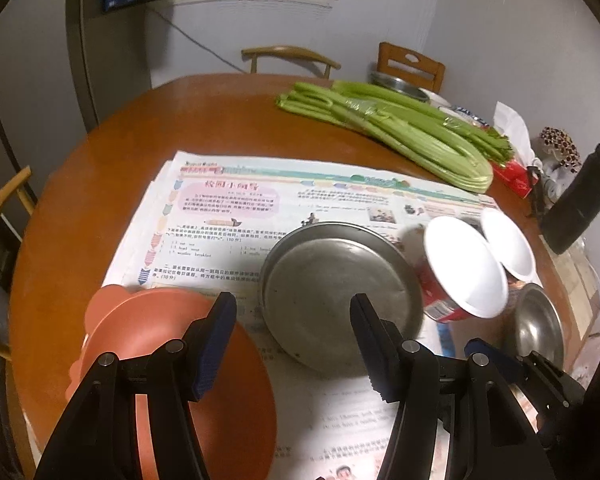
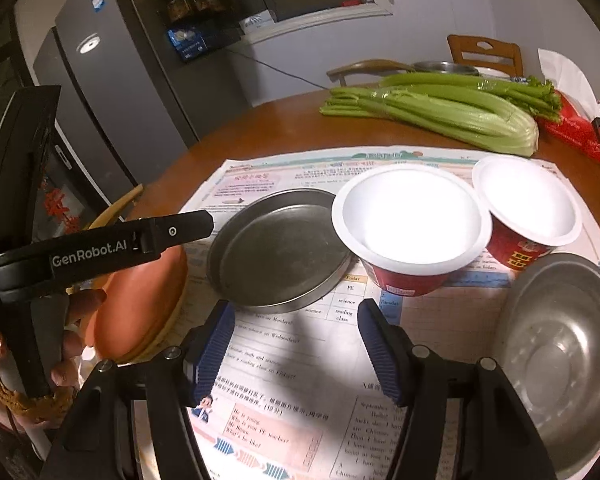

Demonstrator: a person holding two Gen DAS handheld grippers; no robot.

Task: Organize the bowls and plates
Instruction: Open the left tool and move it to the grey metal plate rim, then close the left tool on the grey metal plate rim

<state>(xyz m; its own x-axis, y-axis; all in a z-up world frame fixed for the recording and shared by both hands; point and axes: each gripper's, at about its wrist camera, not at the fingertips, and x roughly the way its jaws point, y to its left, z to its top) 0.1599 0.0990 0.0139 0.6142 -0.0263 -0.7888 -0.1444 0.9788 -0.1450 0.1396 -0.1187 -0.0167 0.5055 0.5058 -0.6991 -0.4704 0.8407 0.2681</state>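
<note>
An orange bowl [image 1: 156, 332] sits at the newspaper's left edge. My left gripper [image 1: 294, 340] hovers open over its right rim; the left finger overlaps the bowl and the right finger overlaps a shallow metal plate [image 1: 332, 292]. Right of that plate stand two red paper bowls [image 1: 464, 272] with white insides, and a steel bowl [image 1: 538, 324]. My right gripper [image 2: 298, 354] is open over bare newspaper, below the metal plate [image 2: 276, 248] and the nearer paper bowl [image 2: 408, 220]. The steel bowl [image 2: 560, 360] lies to its right, the orange bowl [image 2: 140, 304] to its left.
A newspaper [image 1: 220, 216] covers the round wooden table [image 1: 80, 220]. Celery [image 1: 388, 128], a red packet [image 1: 514, 178] and a dark bottle [image 1: 580, 200] lie at the far right. Chairs [image 1: 288, 58] ring the table and a fridge [image 2: 112, 92] stands behind. A person's hand [image 2: 72, 344] holds the left tool.
</note>
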